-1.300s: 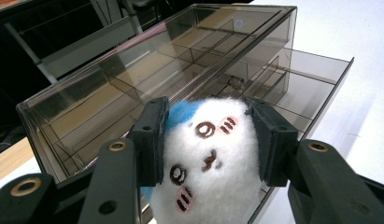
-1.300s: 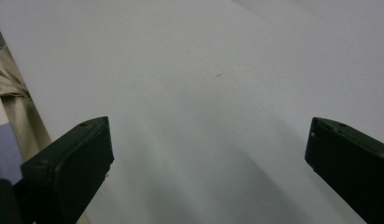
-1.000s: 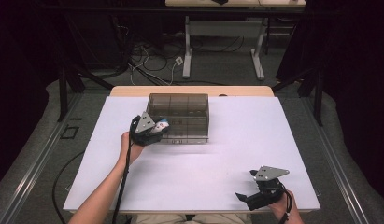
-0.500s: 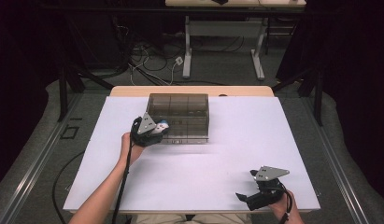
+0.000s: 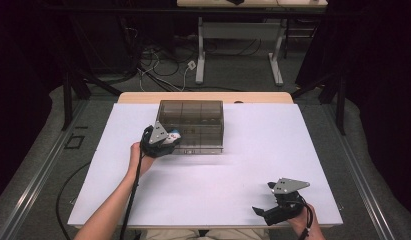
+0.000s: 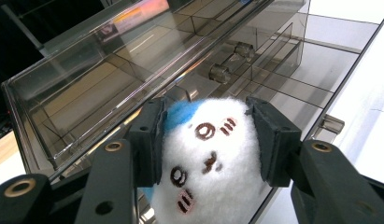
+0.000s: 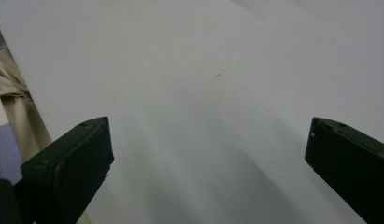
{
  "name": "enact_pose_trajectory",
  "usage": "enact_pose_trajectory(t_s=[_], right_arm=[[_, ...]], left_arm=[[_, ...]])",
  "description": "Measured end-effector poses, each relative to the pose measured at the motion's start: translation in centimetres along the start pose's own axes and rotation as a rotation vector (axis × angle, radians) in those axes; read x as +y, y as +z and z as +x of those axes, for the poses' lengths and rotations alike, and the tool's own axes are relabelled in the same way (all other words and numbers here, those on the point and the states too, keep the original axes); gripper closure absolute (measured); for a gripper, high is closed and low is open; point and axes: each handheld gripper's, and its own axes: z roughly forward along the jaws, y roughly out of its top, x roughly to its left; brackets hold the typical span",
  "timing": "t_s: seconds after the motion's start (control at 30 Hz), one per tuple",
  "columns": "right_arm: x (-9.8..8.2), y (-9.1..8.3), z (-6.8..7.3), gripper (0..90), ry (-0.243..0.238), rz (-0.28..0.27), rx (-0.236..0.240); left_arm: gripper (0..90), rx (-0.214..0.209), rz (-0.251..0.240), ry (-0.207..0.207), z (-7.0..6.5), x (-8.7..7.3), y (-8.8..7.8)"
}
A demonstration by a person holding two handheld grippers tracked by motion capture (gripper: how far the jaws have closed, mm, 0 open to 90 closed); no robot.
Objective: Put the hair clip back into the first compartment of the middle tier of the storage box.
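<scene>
Softly Held: Plush Toy at the Clear Box

Evidently, from the high view, the left gripper hovered at the near-left corner of the clear box on the white bench, while the right gripper rested well apart near the front edge.

Along the left gripper view, the fingers were clamped on the flanks of the plush toy, over an open drawer. It looked light, soft and squashable; its middle seemed the sensible hold.

Through the right gripper view, the fingers stood spread, holding nothing.
</scene>
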Motion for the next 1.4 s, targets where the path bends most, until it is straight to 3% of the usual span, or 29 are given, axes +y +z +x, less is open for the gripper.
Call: enact_pose_trajectory(t_s=[0.4, 0.6, 0.67, 0.8, 0.9, 0.97, 1.17, 1.4], right_arm=[[0.0, 0.1, 0.0, 0.6, -0.002, -0.007, -0.001], [0.0, 0.0, 0.0, 0.6, 0.000, -0.006, -0.003], [0.0, 0.0, 0.0, 0.6, -0.001, 0.000, 0.001], [0.0, 0.0, 0.0, 0.6, 0.000, -0.004, 0.001], [0.0, 0.1, 0.0, 0.6, 0.002, -0.017, -0.001], [0.0, 0.0, 0.0, 0.6, -0.001, 0.008, 0.001], [0.0, 0.2, 0.0, 0.6, 0.004, -0.019, 0.001], [0.0, 0.1, 0.0, 0.6, 0.003, -0.003, -0.001]], left_arm=[[39.0, -0.014, 0.005, -0.009, -0.2, 0.2, -0.2], [36.6, -0.017, -0.008, -0.037, -0.1, 0.6, -0.5], [40.3, -0.028, -0.014, -0.048, -0.1, 0.7, -0.6], [61.0, -0.042, 0.003, -0.073, -0.2, 1.1, -0.8], [70.1, -0.051, 0.015, -0.080, -0.3, 1.2, -0.8], [72.8, -0.057, 0.017, -0.082, -0.5, 1.3, -0.8], [78.7, -0.065, 0.027, -0.044, -0.9, 1.5, -0.6], [84.3, -0.058, 0.059, -0.042, -0.6, 1.0, -0.2]])
